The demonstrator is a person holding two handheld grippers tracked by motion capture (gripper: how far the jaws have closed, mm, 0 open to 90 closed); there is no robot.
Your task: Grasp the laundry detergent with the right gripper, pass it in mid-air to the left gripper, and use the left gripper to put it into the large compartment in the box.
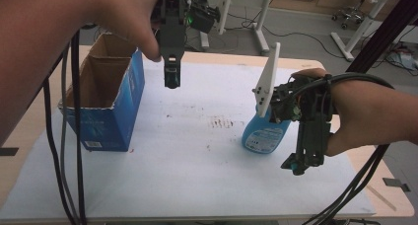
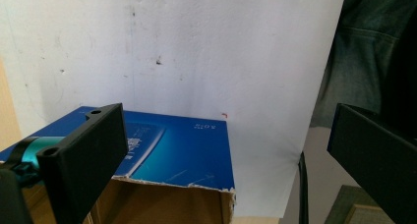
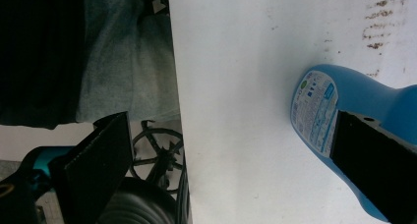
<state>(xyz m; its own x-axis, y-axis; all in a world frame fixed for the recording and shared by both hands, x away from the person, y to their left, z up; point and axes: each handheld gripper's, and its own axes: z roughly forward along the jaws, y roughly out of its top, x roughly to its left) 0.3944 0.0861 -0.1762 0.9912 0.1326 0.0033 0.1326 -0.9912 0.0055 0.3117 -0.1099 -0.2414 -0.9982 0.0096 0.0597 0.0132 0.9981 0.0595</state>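
Note:
A blue spray bottle (image 1: 265, 133) with a white trigger head (image 1: 268, 79) stands upright on the white sheet (image 1: 197, 166), right of centre. My right gripper (image 1: 297, 165) hangs just right of it, pointing down, jaws wide apart and empty. In the right gripper view the bottle (image 3: 344, 98) lies partly behind the right jaw, and the right gripper (image 3: 231, 121) is open. My left gripper (image 1: 171, 73) is raised over the far side of the sheet, beside an open blue cardboard box (image 1: 106, 106). In the left gripper view the left gripper (image 2: 223, 118) is open above the box (image 2: 182, 153).
Brown stains (image 1: 222, 121) mark the sheet's middle. Black cables (image 1: 64, 151) hang at the left, others (image 1: 355, 185) trail at the right. The wooden table edge (image 1: 389, 195) shows at the right. Desk legs (image 1: 261, 22) and an office chair (image 1: 352, 13) stand behind the table.

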